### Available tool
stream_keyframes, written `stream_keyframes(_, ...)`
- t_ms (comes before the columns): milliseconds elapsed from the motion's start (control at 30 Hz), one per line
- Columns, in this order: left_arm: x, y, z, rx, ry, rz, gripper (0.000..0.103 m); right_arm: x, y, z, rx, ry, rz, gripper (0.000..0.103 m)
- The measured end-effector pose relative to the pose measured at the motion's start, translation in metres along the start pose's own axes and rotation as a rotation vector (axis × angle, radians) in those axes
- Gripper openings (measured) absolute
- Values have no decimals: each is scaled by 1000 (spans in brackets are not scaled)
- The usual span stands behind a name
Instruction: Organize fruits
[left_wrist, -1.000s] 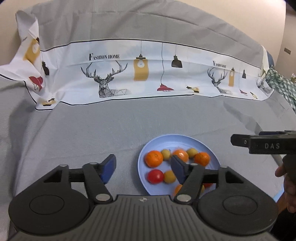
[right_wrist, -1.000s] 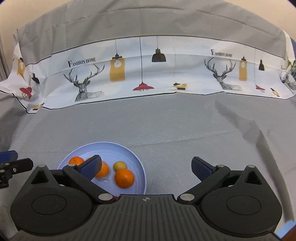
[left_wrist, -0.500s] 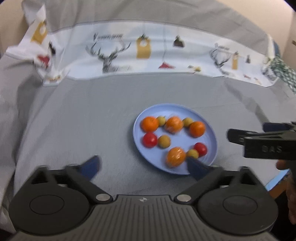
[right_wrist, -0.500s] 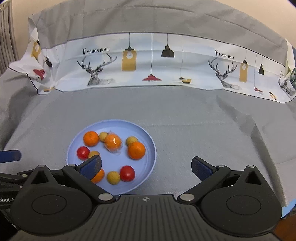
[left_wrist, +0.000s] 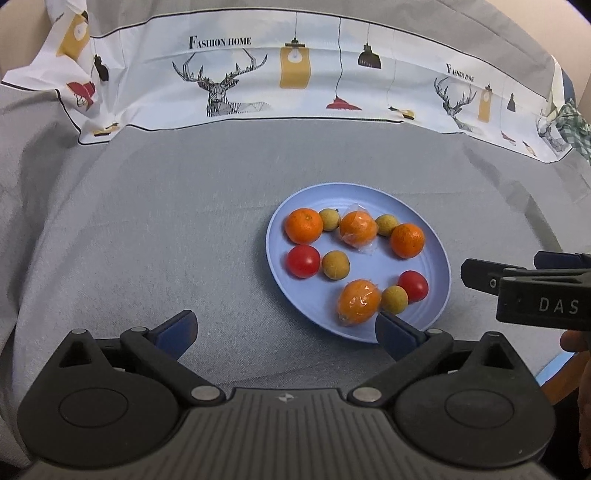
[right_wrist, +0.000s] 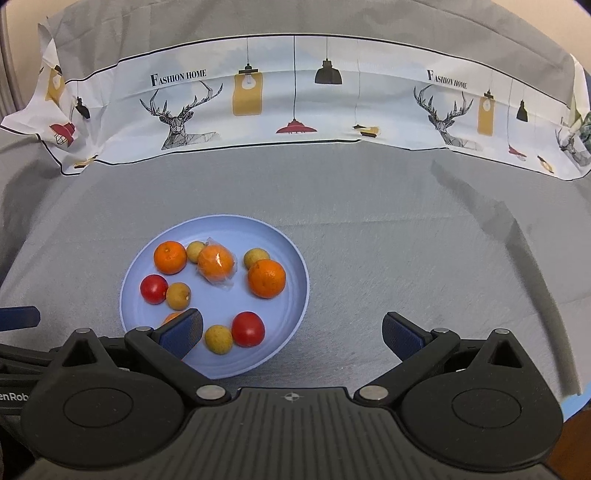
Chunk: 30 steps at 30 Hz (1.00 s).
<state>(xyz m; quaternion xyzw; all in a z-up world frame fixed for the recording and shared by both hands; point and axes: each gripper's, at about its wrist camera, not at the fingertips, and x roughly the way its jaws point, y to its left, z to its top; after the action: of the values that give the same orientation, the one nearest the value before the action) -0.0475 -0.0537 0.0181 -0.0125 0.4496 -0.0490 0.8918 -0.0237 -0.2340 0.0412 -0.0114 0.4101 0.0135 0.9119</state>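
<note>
1. The left gripper (left_wrist: 286, 328) has its two blue-tipped fingers (left_wrist: 177, 328) spread wide, with nothing between them but grey cloth (left_wrist: 147, 221).
2. The right-hand fingertip of that gripper overlaps the near rim of the blue plate (left_wrist: 441, 266), at about seven o'clock on the plate, just beside a wrapped orange (left_wrist: 358, 301).
3. The right gripper (right_wrist: 291, 330) is spread just as wide and holds nothing; its left pad (right_wrist: 183, 332) sits in front of the plate's near-left edge, covering most of one orange fruit there.
4. Seen from the left wrist, the plate lies up and to the right of the fingers, at about one o'clock.
5. Along the plate's far side runs a row: an orange (left_wrist: 303, 226), a small tan fruit (left_wrist: 329, 219), a second wrapped orange (left_wrist: 359, 229), another tan fruit (left_wrist: 386, 225) and an orange (left_wrist: 407, 240).
6. At nine o'clock on the plate a red tomato (left_wrist: 303, 261) touches a tan fruit (left_wrist: 335, 264).
7. At five o'clock a tan fruit (left_wrist: 394, 300) sits between the near wrapped orange and a second tomato (left_wrist: 413, 286).
8. Beyond, a white printed cloth (left_wrist: 295, 74) with deer and lamps stands along the back.
</note>
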Motion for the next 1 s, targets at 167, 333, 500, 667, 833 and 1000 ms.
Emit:
stream_keyframes(167,2,0,0,1,7,3,102,4,4,0,-15,14,5,102)
stream_keyframes(333,3,1,1,-1,17,2,102,6,5,0,-10,23,10,102)
stream_keyframes(500,2,2,1,-3,15,3,102,10,5,0,-5,34,9,102)
stream_keyframes(667,4,6,2,-23,20,8,103,11,8,-1,-20,39,7,102)
stream_keyframes(833,3,6,2,-25,20,7,103,12,9,-1,-26,41,7,102)
stream_keyframes(1000,3,4,3,-18,15,6,103,12,9,-1,-24,40,6,102)
